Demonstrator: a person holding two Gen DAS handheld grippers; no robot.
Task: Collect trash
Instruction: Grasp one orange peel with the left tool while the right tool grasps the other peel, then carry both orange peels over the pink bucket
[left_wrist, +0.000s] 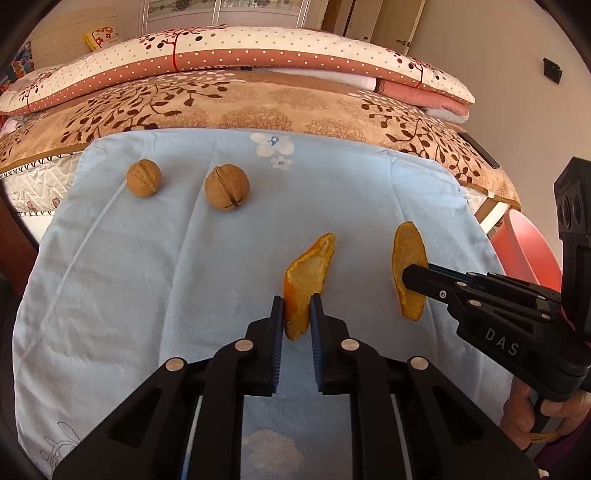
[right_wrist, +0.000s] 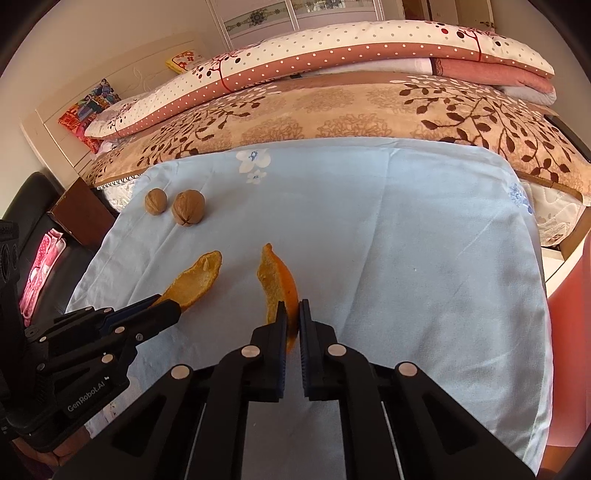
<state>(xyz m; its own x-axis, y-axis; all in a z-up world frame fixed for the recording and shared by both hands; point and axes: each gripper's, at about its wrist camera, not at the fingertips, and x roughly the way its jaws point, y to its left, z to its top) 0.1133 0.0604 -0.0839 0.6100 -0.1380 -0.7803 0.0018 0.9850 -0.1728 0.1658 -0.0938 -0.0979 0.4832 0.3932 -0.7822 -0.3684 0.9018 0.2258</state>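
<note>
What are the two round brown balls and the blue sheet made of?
The two round brown balls look like walnuts: hard, wrinkled, matte woody shell with a seam, one slightly split. The light blue sheet looks like soft woven cloth, probably cotton, creased, with printed flowers.

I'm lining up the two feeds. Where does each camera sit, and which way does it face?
Left wrist: on the left gripper, looking down its fingers at an orange peel on the blue cloth; right gripper and a hand show.
Right wrist: on the right gripper, pinching another orange peel; left gripper shows.
Shared: both peels, two walnuts, the bedding.
</note>
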